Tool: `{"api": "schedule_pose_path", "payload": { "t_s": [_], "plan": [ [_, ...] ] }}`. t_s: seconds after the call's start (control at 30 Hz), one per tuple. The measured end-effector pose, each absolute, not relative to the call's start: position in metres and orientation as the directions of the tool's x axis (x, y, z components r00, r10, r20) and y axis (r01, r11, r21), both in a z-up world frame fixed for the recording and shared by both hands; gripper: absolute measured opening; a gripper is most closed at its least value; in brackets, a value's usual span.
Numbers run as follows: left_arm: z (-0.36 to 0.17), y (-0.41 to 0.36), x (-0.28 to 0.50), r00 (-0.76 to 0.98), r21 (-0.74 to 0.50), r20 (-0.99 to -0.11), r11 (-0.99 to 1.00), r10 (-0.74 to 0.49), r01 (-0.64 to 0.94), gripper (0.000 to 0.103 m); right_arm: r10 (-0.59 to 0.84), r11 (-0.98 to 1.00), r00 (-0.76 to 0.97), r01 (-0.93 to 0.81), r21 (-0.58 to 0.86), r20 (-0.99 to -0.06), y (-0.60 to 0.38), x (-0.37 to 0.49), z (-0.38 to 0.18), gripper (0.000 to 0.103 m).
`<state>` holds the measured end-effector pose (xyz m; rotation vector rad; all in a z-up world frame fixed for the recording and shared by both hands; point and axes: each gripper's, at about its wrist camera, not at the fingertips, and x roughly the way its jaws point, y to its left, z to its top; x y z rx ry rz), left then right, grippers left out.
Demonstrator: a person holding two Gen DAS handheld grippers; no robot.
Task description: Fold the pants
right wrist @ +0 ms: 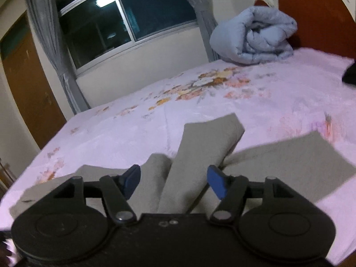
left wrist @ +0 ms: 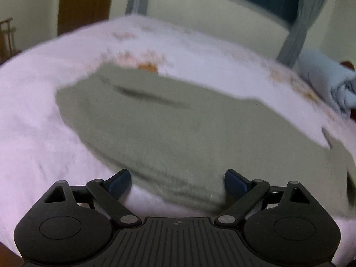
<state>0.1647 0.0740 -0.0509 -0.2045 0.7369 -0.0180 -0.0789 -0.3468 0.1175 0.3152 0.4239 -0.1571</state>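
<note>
The grey-green pants (left wrist: 169, 120) lie spread on a pink floral bed sheet (left wrist: 33, 111). In the left wrist view my left gripper (left wrist: 178, 182) is open, its blue pads (left wrist: 121, 181) apart at the near edge of the cloth, holding nothing. In the right wrist view the pants (right wrist: 296, 162) show a raised fold of a leg (right wrist: 200, 146) running up between the fingers. My right gripper (right wrist: 173, 182) is open, with the blue pads (right wrist: 217, 183) either side of that fold and not pinching it.
A rolled light-blue duvet (right wrist: 253, 37) sits at the head of the bed by a brown headboard (right wrist: 318, 15). A dark object (right wrist: 350, 73) lies at the right edge. A window with grey curtains (right wrist: 124, 17) and a wooden door (right wrist: 29, 84) stand beyond the bed.
</note>
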Motion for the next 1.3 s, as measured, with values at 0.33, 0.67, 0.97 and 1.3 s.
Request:
{"api": "schedule_pose_path", "payload": {
  "t_s": [0.33, 0.67, 0.97, 1.3],
  "plan": [
    [-0.060, 0.048, 0.202, 0.780, -0.100, -0.622, 0.981, 0.068, -0.165, 0.102, -0.146, 0.987, 0.840, 0.157, -0.023, -0.523, -0.351, 0.086, 0.123, 0.061],
    [-0.084, 0.051, 0.184, 0.729, -0.041, -0.557, 0.864, 0.397, -0.502, 0.103, -0.333, 0.942, 0.666, 0.208, -0.263, -0.668, -0.346, 0.195, 0.066, 0.044],
    [-0.097, 0.062, 0.189, 0.761, -0.145, -0.579, 0.881, 0.293, -0.451, 0.103, -0.594, 0.803, 0.433, 0.355, -0.478, -0.677, -0.336, 0.233, 0.037, 0.097],
    [-0.101, 0.066, 0.193, 0.767, -0.176, -0.584, 0.881, 0.266, -0.440, 0.103, -0.413, 0.890, 0.478, 0.391, -0.233, -0.775, -0.368, 0.217, 0.052, 0.031]
  ]
}}
